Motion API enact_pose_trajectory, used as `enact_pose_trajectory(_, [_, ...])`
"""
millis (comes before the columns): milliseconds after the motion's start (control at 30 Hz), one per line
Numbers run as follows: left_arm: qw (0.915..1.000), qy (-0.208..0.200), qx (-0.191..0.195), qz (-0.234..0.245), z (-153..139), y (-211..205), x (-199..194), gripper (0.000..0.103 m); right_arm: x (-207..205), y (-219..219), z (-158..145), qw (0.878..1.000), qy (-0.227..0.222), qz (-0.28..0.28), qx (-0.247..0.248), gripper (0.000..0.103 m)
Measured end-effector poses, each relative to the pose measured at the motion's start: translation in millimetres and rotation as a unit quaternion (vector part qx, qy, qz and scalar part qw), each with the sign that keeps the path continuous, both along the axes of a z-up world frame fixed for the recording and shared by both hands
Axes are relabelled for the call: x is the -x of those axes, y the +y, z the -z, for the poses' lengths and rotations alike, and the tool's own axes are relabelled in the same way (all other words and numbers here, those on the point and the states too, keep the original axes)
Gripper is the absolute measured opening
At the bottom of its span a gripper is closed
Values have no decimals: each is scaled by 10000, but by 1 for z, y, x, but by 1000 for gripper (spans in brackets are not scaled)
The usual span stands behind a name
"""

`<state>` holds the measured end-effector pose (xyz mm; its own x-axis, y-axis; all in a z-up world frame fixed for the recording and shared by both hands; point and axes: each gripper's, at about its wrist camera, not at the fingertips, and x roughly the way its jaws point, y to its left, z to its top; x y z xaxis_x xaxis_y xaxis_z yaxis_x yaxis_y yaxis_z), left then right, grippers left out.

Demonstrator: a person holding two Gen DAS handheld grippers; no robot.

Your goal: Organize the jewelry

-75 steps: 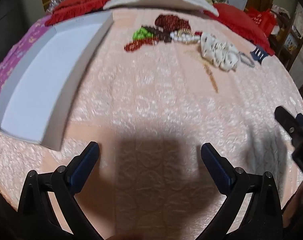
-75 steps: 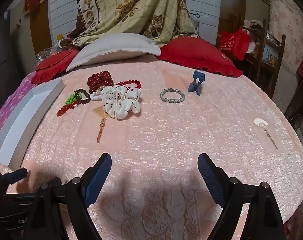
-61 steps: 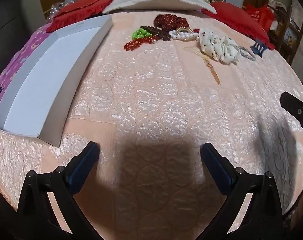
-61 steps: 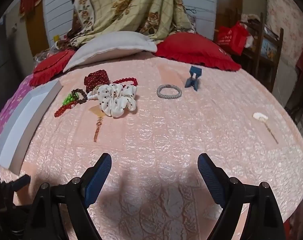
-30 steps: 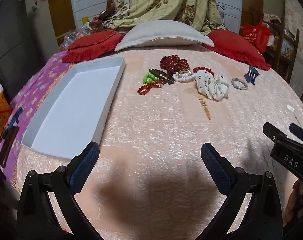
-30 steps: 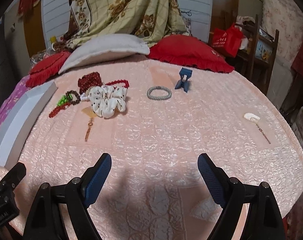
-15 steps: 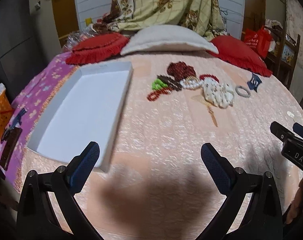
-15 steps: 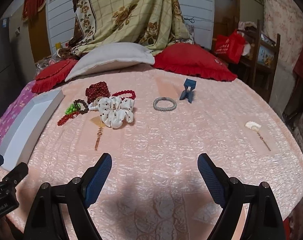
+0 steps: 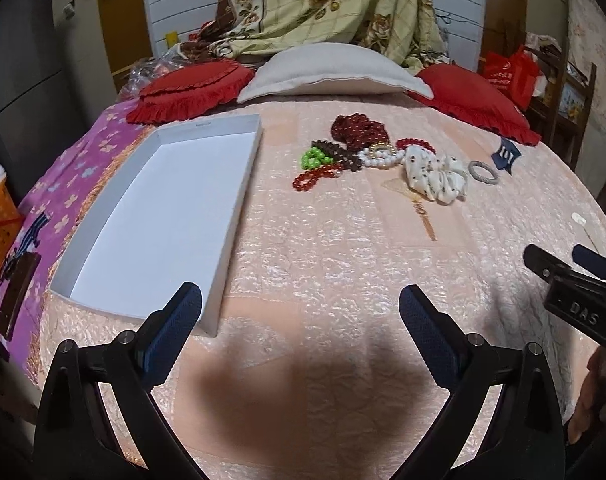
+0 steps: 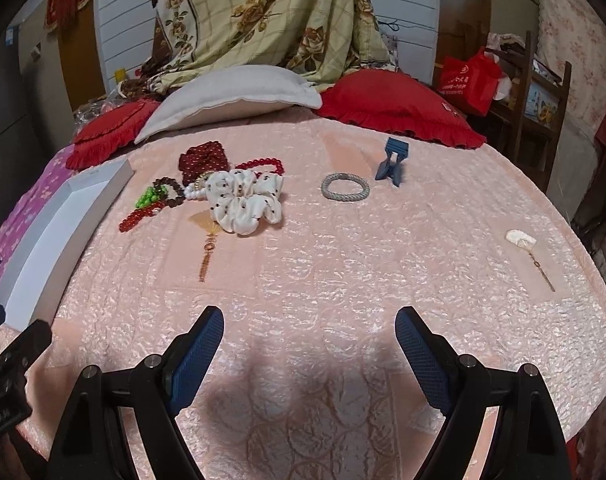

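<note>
Both the left gripper [image 9: 301, 312] and right gripper [image 10: 309, 334] are held wide apart, gripping nothing, short of the spotted scrunchie [image 10: 245, 202]; beside it, a white tray [image 9: 159, 216] is seen.

A home bedroom: quilted bed [image 10: 343, 280], pillows [image 10: 231, 92], draped floral blanket [image 10: 271, 16]

The bed [image 10: 343, 264] carries a white tray [image 9: 159, 216] at left, a bead cluster [image 9: 343, 152] and scrunchie [image 10: 245, 200] far centre, a silver bracelet [image 10: 346, 187], blue clip [image 10: 392, 164], and pillows [image 10: 231, 92] at the far edge.
</note>
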<state>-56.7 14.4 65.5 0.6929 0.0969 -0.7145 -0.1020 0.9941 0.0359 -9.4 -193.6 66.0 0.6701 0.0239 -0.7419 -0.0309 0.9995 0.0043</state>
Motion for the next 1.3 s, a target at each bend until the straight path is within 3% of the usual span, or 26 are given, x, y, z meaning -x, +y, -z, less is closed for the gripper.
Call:
enact_pose_trajectory(267, [9997,164,-83,178,5,-21,-3,100,0,-15,5,9999,21,159,-49,86])
enact_pose_trajectory(633, [9992,224,-312,121,2,-33,-6,100,2,-47,14,9979,90,312,-568,86])
enact_pose_trajectory(967, [9984,390,47,401,-29,-37,-68,100,-11,-66,10,9968,54,352,-711,83])
enact_pose_trajectory(1067, [9964,597,188,570,-32,-41,-96,85,-21,-72,7,9961,65,331,-821,81])
enact_pose_trajectory(1133, [9930,911,328,681,-30,-43,-116,66,-31,-80,6,9955,116,334,-876,78])
enact_pose_trajectory(1200, [9904,1037,581,711,-29,-44,-132,64,-40,-88,8,9943,208,375,-976,75])
enact_pose_trajectory(1300, [9917,950,576,644,-28,-50,-148,64,-50,-102,13,9921,332,463,-1117,73])
